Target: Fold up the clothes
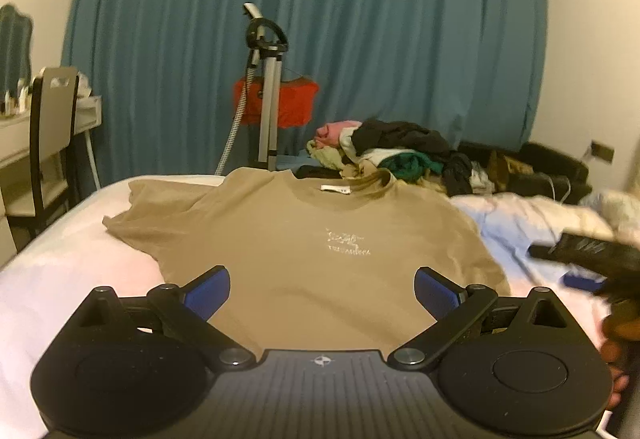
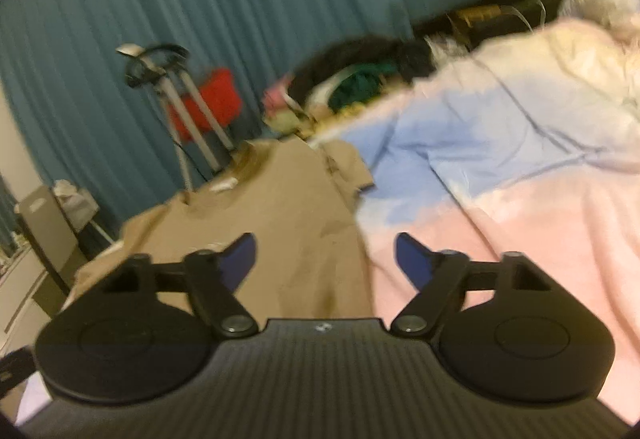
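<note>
A tan T-shirt (image 1: 304,239) lies spread flat on the bed, collar at the far end, white print on the chest. My left gripper (image 1: 322,289) is open and empty, above the shirt's near hem. The shirt also shows in the blurred right wrist view (image 2: 280,223). My right gripper (image 2: 324,259) is open and empty, over the shirt's right edge where it meets the bedcover. The right gripper also shows blurred at the right side of the left wrist view (image 1: 580,263).
The bed has a pink and light blue cover (image 2: 500,179). A pile of mixed clothes (image 1: 392,151) lies beyond the shirt's collar. A garment steamer stand (image 1: 268,87) with a red item stands before the blue curtain. A chair (image 1: 52,127) and desk stand left.
</note>
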The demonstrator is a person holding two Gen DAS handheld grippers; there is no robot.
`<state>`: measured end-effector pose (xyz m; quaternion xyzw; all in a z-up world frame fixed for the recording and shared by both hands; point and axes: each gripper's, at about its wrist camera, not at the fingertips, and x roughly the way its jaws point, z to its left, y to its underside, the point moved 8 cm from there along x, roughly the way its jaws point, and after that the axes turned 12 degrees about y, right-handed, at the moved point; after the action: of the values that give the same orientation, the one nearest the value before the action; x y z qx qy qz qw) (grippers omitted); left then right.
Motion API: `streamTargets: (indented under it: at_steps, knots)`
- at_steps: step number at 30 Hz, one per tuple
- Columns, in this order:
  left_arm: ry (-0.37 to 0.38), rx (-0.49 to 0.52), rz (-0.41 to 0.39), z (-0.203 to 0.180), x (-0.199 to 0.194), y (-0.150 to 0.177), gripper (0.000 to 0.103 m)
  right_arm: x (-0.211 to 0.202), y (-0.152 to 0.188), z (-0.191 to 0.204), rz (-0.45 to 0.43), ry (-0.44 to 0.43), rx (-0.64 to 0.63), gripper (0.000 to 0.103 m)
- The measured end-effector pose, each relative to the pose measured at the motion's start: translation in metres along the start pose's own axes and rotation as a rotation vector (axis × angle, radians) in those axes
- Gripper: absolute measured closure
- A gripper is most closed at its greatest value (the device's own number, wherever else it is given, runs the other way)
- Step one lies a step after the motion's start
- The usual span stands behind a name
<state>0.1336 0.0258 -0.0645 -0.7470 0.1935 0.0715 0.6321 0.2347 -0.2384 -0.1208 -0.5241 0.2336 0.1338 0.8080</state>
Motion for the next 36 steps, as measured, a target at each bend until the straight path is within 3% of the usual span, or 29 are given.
streamTargets:
  at_steps: [4,6,9,14,15,18,20,29,34,36]
  knots:
    - [0.014,-0.084,-0.010,0.007,0.017,-0.001,0.003,0.052,-0.023,-0.025,0.038,0.046,0.142,0.030]
    - [0.027,-0.130,-0.007,0.011,0.032,0.001,0.003,0.077,-0.035,-0.033,0.047,0.066,0.199,0.036]
    - [0.048,-0.175,-0.009,0.017,0.059,0.005,0.003,0.114,-0.046,-0.029,0.061,0.074,0.194,0.043]
    - [0.079,-0.175,0.038,0.017,0.098,0.021,0.003,0.166,-0.044,-0.001,0.100,0.062,0.057,0.045]
    - [0.079,-0.183,0.042,0.019,0.100,0.022,0.003,0.176,-0.040,0.007,0.113,0.054,0.025,0.050]
    - [0.078,-0.206,0.055,0.025,0.106,0.025,0.003,0.189,-0.035,0.028,0.127,0.036,-0.076,0.080]
    - [0.078,-0.222,0.064,0.028,0.111,0.027,0.003,0.186,-0.045,0.032,0.076,0.043,-0.096,0.095]
    - [0.080,-0.269,0.099,0.041,0.128,0.036,0.003,0.181,-0.137,0.009,-0.131,0.181,-0.128,0.097]
    - [0.091,-0.236,0.107,0.036,0.133,0.039,0.003,0.199,-0.179,-0.012,-0.199,0.383,-0.227,0.096]
    - [0.095,-0.222,0.110,0.034,0.135,0.040,0.003,0.196,-0.186,-0.016,-0.218,0.367,-0.211,0.094]
